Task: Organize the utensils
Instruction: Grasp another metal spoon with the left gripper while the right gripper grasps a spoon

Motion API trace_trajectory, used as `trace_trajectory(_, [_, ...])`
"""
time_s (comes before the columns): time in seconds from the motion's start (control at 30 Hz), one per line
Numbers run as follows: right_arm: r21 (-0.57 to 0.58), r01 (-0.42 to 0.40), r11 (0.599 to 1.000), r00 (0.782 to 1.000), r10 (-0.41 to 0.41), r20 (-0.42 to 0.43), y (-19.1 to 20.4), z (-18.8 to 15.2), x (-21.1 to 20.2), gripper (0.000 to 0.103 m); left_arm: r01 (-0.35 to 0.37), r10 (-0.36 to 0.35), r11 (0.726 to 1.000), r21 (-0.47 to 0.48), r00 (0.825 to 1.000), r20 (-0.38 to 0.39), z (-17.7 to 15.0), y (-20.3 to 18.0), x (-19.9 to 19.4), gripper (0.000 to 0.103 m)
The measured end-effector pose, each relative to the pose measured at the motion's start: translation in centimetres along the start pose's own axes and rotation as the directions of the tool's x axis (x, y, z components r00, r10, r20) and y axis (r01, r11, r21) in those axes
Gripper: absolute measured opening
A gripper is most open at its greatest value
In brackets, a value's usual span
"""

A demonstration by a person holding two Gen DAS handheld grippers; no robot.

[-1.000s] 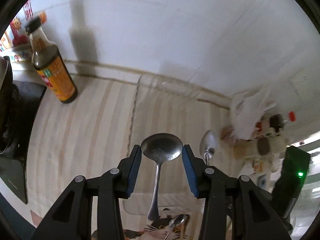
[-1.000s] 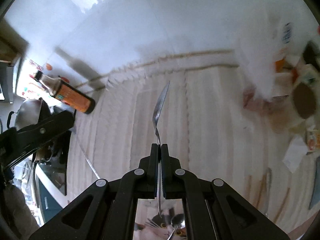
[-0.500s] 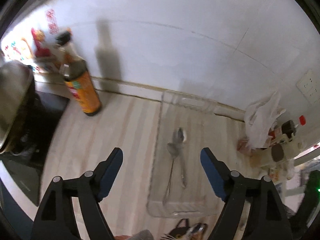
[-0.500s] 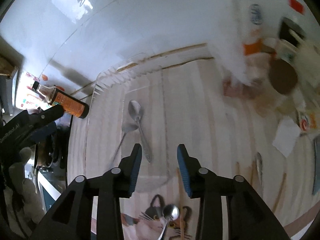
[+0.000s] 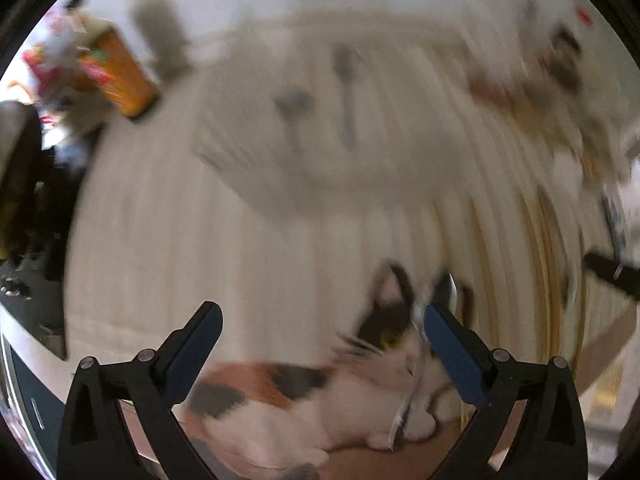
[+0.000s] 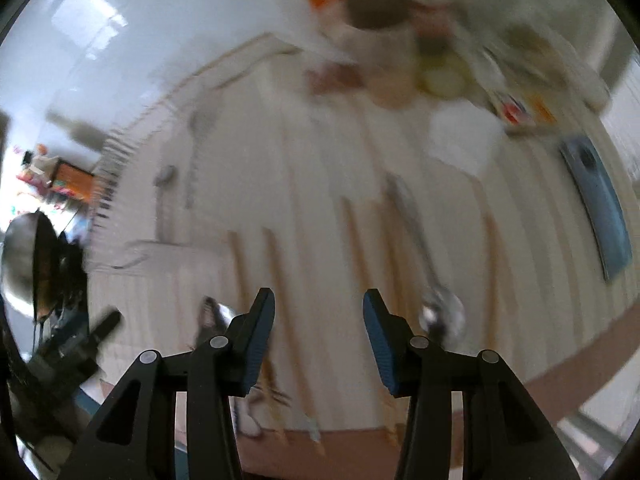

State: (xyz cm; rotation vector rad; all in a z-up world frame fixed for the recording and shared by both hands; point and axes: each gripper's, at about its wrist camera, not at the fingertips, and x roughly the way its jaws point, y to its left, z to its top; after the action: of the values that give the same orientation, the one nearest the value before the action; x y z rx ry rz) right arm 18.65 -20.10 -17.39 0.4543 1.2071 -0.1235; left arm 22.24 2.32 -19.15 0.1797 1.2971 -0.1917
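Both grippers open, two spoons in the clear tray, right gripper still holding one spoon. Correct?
Not quite. The right wrist view shows the right gripper open with nothing between its fingers. The left gripper is open too, and two spoons lie in the clear tray.

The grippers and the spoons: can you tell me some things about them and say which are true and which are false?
1. The left gripper is open and holds nothing. True.
2. The right gripper is squeezing a spoon. False: its jaws stand apart with nothing between them.
3. Two spoons lie side by side in the clear tray. True, though they look blurry.
4. The sauce bottle stands inside the tray. False: it stands on the counter to the left of it.
5. A spoon lies on the counter just right of the right gripper. True.
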Motion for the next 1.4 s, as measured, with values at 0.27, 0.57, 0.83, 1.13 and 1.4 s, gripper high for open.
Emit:
trace_trajectory(0.27, [0.222,0.095,0.97,0.994,-0.105,0.032,-8.9,-2.1,-1.6,0.047,0.01,0.004,0.992,0.125,0.994,-0.107,-1.7,-4.8,4.4,0.084])
trace_trajectory(0.57, [0.214,0.082,0.973,0.996,-0.085,0.004,-11.8,-1.8,-0.6,0.047,0.036,-0.033,0.999,0.026,0.994,-0.105,-1.2,-2.3,4.6,0.005])
trace_trajectory(0.83, [-0.019,0.128,0.992,0.99,-0.129,-0.051,-6.9,0.9,3.5,0.044,0.055,-0.073,0.988,-0.142,0.989,-0.127,-0.8,3.1,4.8,0.004])
trace_trajectory(1.13, [-0.051,0.22,0.974,0.974,-0.222,-0.051,-6.0,1.6,3.3,0.0,0.046,-0.069,0.979,-0.198,0.991,-0.113,-2.8,5.8,3.5,0.004])
trace_trajectory(1.4, [0.097,0.049,0.994,0.995,-0.04,-0.09,-8.6,1.8,2.2,0.001,0.049,-0.06,0.977,-0.208,0.997,-0.048,-3.7,6.0,-0.4,0.004])
